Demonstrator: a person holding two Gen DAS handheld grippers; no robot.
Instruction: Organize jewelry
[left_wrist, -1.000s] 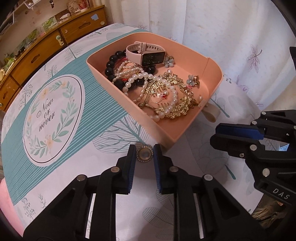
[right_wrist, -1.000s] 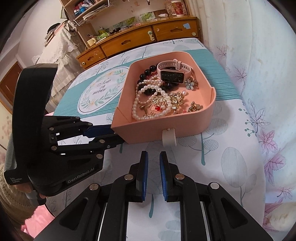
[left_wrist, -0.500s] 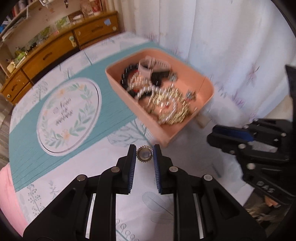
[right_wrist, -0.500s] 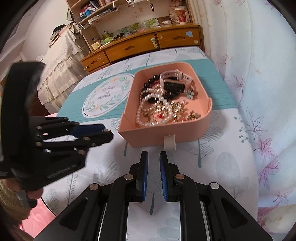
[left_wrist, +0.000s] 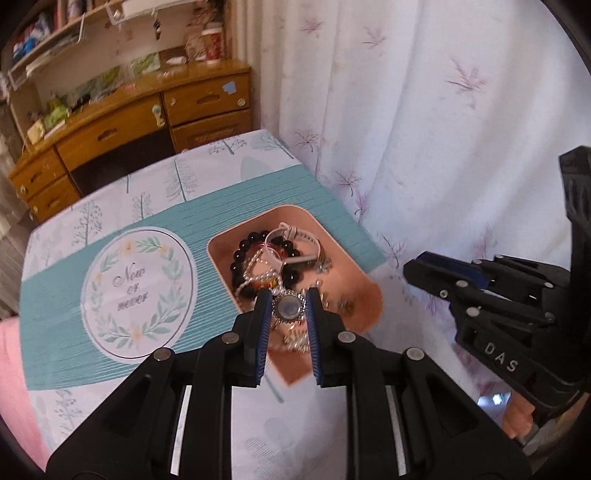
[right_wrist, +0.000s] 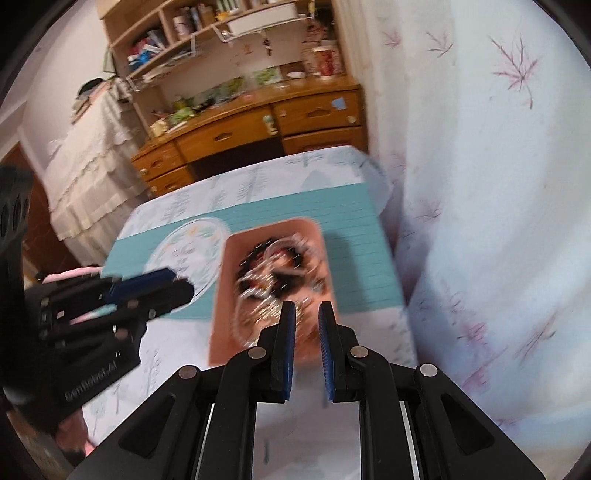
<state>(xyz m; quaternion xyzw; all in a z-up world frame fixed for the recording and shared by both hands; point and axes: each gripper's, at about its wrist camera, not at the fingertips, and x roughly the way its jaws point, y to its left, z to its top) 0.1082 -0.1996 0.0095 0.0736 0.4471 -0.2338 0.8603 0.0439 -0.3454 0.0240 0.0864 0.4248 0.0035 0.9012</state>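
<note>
The left gripper (left_wrist: 287, 309) is clamped on a small round brooch with a pale centre stone and a beaded metal rim (left_wrist: 288, 307); both blue pads touch its edge. The brooch is held in the air, directly ahead of the fingertips and above the near end of the pink plastic drawer-shaped tray (left_wrist: 370, 295).

The right gripper (right_wrist: 306, 325) has its jaws drawn narrow with nothing between the pads. Its view is motion-blurred, and the tray (right_wrist: 221, 295) lies below and just beyond its fingertips. In the left view the right gripper stands to the right of the tray, apart from it.

Surroundings: a white curtain with purple leaf print (left_wrist: 424, 110) hangs to the right of both tools. A wooden desk with drawers (left_wrist: 122, 125) stands far ahead, past the table edge. The table is covered by a white and teal tablecloth with a round wreath motif (left_wrist: 136, 291), to the left of the tray. Nothing lies between the held brooch and the tray.

Tray contents: a black bead bracelet (left_wrist: 251, 240), a white-strapped watch (left_wrist: 295, 243), pearl strands and gold-coloured pieces, tangled together; single items in the heap cannot be separated
</note>
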